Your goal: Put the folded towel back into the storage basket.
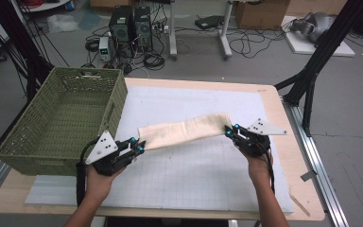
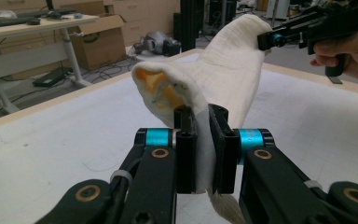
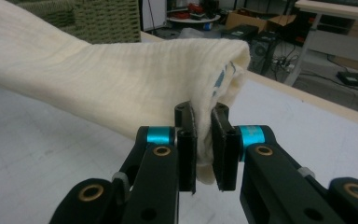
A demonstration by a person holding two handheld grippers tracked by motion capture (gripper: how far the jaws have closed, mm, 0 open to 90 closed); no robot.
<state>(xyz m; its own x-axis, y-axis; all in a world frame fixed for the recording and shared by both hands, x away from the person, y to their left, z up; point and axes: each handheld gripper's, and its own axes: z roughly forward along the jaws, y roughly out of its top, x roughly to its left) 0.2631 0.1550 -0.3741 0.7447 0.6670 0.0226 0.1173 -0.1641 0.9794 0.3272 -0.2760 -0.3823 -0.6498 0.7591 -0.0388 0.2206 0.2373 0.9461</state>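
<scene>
Item: long cream-coloured folded cloth point(image 1: 184, 130), held above the white gridded table mat point(image 1: 194, 175), long axis running left-right, left gripper point(image 1: 139, 146) and right gripper point(image 1: 230, 132) each clamped on one end.

In the right gripper view the cream cloth point(image 3: 107, 79) runs off the left edge, and the part pinched between the jaws is hidden. In the left gripper view its lower tail is cut off at the bottom edge. In the high view the green basket point(image 1: 33, 156) hides the table's point(image 1: 283, 113) left side, and both forearms leave the bottom edge
</scene>
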